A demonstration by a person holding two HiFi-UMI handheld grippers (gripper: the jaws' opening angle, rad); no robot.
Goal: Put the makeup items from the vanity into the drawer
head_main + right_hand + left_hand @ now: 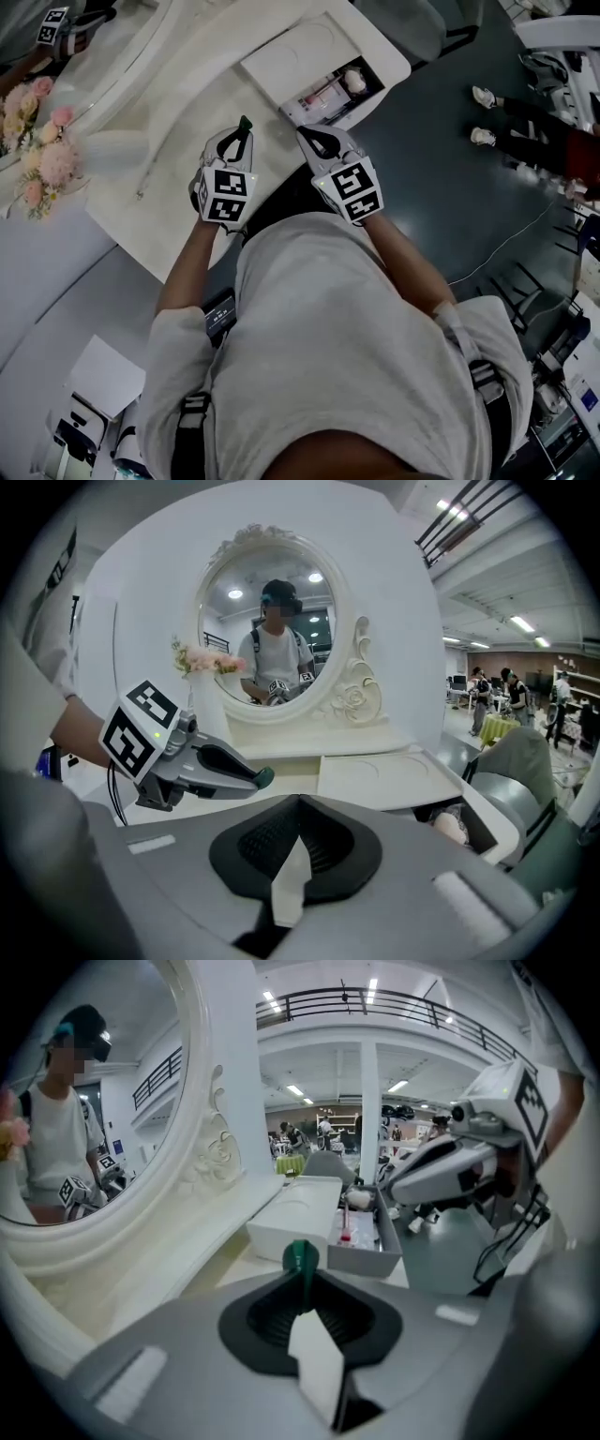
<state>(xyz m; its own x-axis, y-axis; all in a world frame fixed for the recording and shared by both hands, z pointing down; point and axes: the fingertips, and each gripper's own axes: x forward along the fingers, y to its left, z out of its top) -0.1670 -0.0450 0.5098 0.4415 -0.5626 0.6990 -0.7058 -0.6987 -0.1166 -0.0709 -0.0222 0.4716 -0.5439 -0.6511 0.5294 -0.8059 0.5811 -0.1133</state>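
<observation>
In the head view, the left gripper (243, 133) was near the drawer (352, 108), on its left. The right gripper (307, 136) was just beside the drawer. Makeup items (323, 94) lay inside the drawer.

In the left gripper view, the jaws were narrow and pinched a small green thing (300, 1256) in front of the drawer.

In the right gripper view, the jaws were tight together with nothing between them. The drawer was off to their right.

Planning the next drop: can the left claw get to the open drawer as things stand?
Probably yes. The drawer, open and uncovered, lies ahead of the left claw, which grips a small green item; the shut, empty right claw hovers beside the path, not across it.
</observation>
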